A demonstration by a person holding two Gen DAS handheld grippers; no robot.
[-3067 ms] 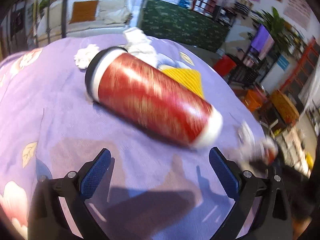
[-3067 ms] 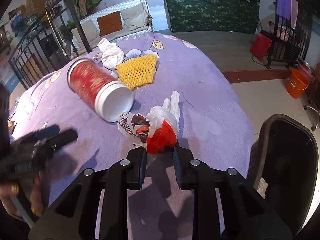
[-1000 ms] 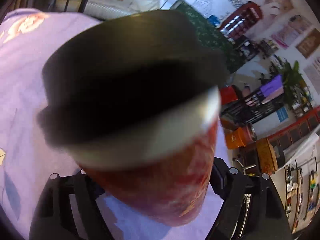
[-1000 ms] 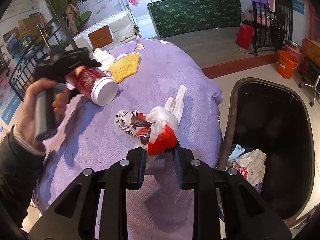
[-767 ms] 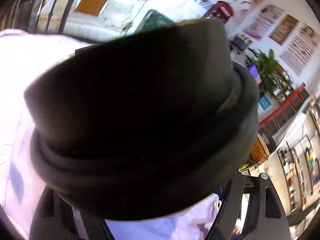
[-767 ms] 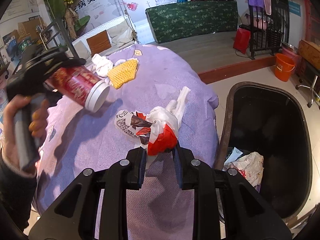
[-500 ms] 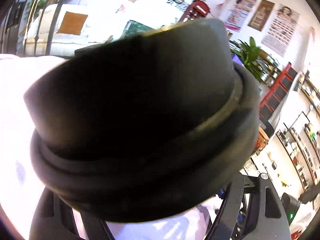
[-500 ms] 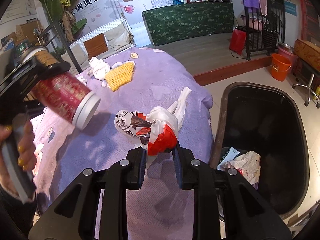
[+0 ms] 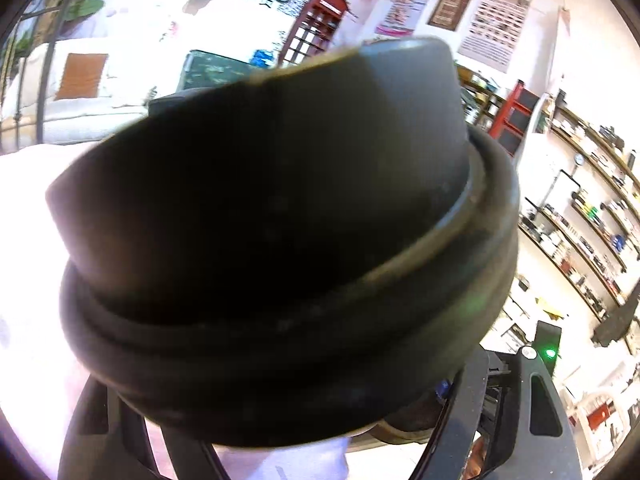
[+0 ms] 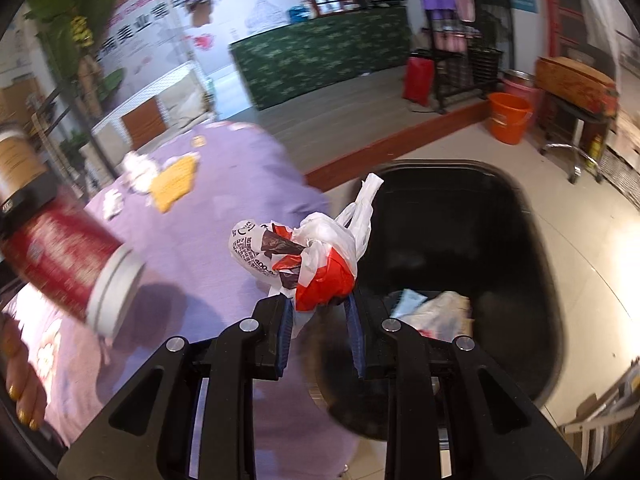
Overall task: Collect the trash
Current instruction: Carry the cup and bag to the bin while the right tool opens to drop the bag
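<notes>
I count one red canister (image 10: 60,256) with one black lid (image 9: 280,220), carried between my two left fingers (image 9: 460,412). One crumpled plastic bag (image 10: 316,256) sits between my two right fingers (image 10: 282,330). Beside the bag stands one black trash bin (image 10: 532,264), with two or so scraps inside. Beyond the bag, on the purple surface (image 10: 208,236), lie one yellow foam net (image 10: 174,184) and two white wads (image 10: 138,168). Past the bin stands one orange bucket (image 10: 510,118).
</notes>
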